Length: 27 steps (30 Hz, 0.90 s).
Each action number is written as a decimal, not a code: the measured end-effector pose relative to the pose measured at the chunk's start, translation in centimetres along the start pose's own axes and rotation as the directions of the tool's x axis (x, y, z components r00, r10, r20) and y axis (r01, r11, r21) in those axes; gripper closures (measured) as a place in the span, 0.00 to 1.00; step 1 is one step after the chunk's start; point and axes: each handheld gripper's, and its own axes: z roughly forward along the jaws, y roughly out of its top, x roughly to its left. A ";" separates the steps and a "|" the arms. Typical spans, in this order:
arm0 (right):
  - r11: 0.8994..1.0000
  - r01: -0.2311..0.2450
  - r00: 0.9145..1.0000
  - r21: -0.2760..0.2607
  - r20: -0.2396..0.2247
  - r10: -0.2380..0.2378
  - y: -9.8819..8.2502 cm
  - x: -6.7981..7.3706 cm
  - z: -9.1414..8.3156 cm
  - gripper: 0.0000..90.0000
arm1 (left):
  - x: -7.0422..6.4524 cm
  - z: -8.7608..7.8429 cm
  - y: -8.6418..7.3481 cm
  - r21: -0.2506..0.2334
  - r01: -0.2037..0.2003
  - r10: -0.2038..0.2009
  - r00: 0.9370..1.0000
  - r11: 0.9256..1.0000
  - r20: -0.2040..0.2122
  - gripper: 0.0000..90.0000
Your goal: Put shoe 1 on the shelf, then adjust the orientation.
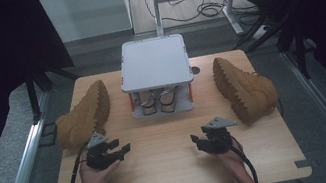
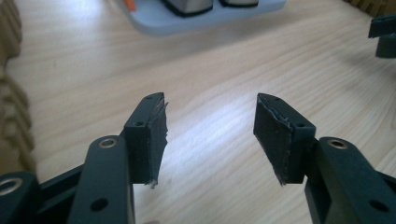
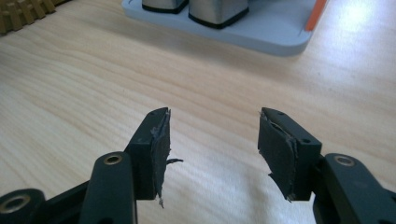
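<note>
Left boot point(image 1: 83, 114) lies on its side just outside the left gripper point(image 1: 123, 148), whose jaws stand wide and empty; right gripper point(image 1: 196, 141) likewise wide, empty, with the right boot point(image 1: 244, 88) outboard of it; judged step: approach before pickup; next move calls for turning outward to each boot; rack point(image 1: 154, 62) with a stored pair ahead between them, no obstruction.

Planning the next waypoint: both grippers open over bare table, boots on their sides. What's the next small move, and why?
Probably swing the left gripper out toward the left boot, which lies on its side just beyond it. Its jaws stand open with nothing between them, as do those of the right gripper, near the right boot. The rack top is bare.
</note>
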 end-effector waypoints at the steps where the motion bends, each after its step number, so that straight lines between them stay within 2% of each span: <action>1: 1.000 -0.004 1.000 -0.001 -0.002 0.004 -0.1 -0.1 -0.1 0.49 | 0.1 -0.1 -0.2 0.002 0.006 -0.006 1.000 1.000 -0.006 0.49; 6: 1.000 -0.008 1.000 -0.012 -0.007 0.008 -0.3 -0.3 -0.5 0.48 | 0.6 -0.2 -0.6 0.006 0.023 -0.023 1.000 1.000 0.000 0.47; 11: 1.000 -0.013 1.000 -0.005 -0.007 0.013 -0.3 -0.3 -0.4 0.47 | 0.4 -0.6 -0.6 -0.005 0.014 -0.014 1.000 1.000 -0.001 0.48; 13: 1.000 -0.014 1.000 -0.004 -0.007 0.014 -0.2 -0.4 -0.5 0.46 | 0.3 -1.2 -0.4 -0.023 0.005 -0.006 1.000 1.000 -0.013 0.48; 19: 1.000 -0.006 1.000 0.007 -0.003 0.006 -0.1 -0.5 -0.4 0.46 | 1.3 -3.9 0.7 -0.083 0.034 -0.038 0.998 0.996 -0.048 0.53; 27: 1.000 0.006 1.000 -0.003 0.006 -0.006 0.1 -0.5 -0.7 0.46 | 3.5 -6.5 1.8 -0.096 0.015 -0.024 0.995 0.995 -0.095 0.68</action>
